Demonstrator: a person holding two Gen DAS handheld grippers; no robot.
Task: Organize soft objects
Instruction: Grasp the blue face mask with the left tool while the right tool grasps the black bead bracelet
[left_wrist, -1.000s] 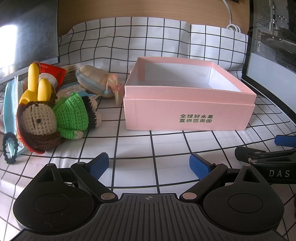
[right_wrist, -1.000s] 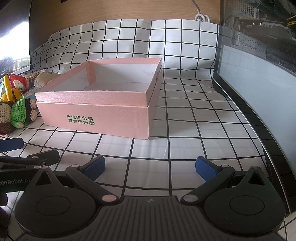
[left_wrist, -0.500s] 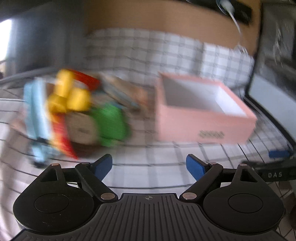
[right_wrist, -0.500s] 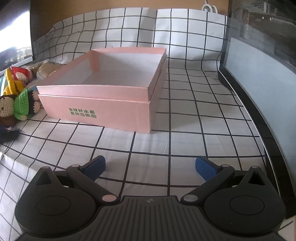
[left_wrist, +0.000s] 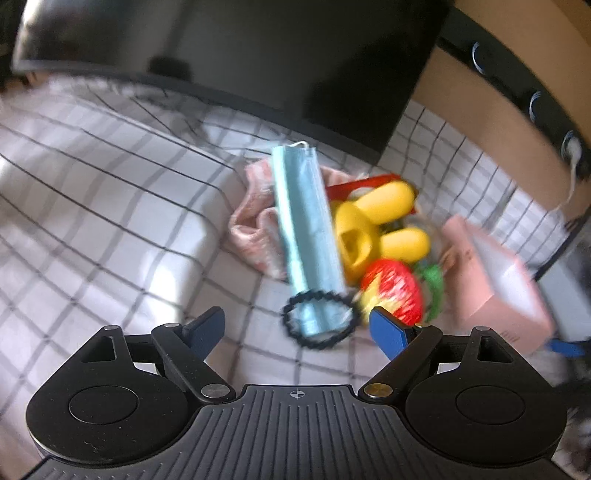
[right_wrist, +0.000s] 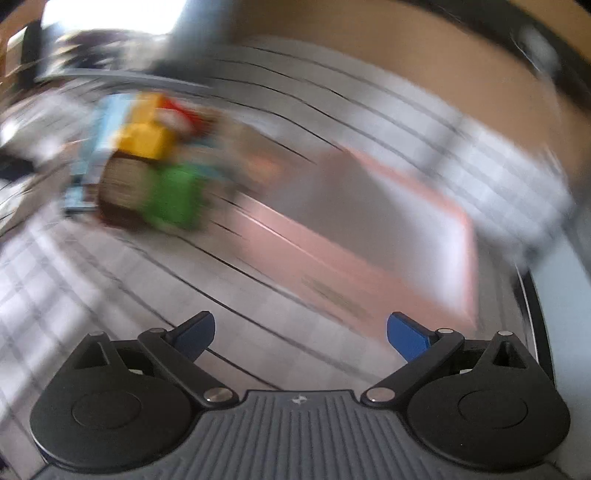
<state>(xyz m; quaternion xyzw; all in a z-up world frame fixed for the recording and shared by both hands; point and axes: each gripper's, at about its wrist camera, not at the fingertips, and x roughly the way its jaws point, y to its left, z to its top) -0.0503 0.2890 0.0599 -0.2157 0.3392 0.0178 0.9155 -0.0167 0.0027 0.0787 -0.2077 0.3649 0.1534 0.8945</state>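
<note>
**Sorting not yet begun: soft things in a heap, box empty**

The soft pile (left_wrist: 343, 236) lies on the checked surface (left_wrist: 110, 206): blue face mask (left_wrist: 308, 236), black hair tie (left_wrist: 319, 321), pink cloth (left_wrist: 255, 229), yellow toy (left_wrist: 373, 229). The pink box (right_wrist: 373, 236) at its 3 o'clock looks empty, as far as blur allows. Left hand-held gripper (left_wrist: 297, 328), narrowing slightly, and right hand-held gripper (right_wrist: 301, 336) both stand apart, holding nothing.

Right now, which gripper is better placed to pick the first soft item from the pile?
Left. The left gripper hangs open right over the blue face mask and black hair tie. The right gripper faces mostly the pink box.
</note>
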